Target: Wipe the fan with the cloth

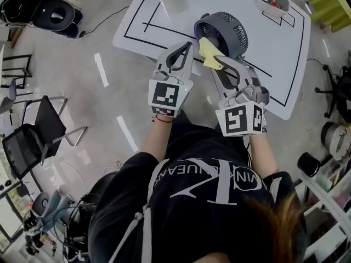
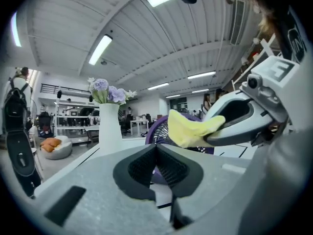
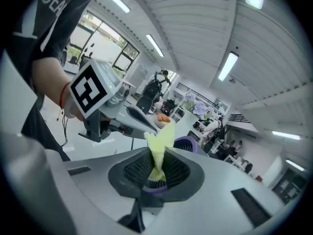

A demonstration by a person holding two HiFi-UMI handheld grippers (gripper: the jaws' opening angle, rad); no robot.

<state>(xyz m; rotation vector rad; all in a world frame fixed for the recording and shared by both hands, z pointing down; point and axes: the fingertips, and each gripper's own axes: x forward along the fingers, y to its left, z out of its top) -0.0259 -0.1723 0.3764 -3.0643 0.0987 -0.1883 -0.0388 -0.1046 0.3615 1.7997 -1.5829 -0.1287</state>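
A dark purple round fan stands on the white table, its grille facing up. My right gripper is shut on a yellow cloth, which sticks out against the fan's near rim. In the right gripper view the cloth is pinched between the jaws, with the fan just beyond. My left gripper hangs shut and empty to the left of the fan. In the left gripper view the jaws meet in front of the fan, with the cloth at right.
A white vase with flowers stands on the table behind the fan. A small tray sits at the table's far right. Black tape lines mark the tabletop. A black chair stands on the floor to the left.
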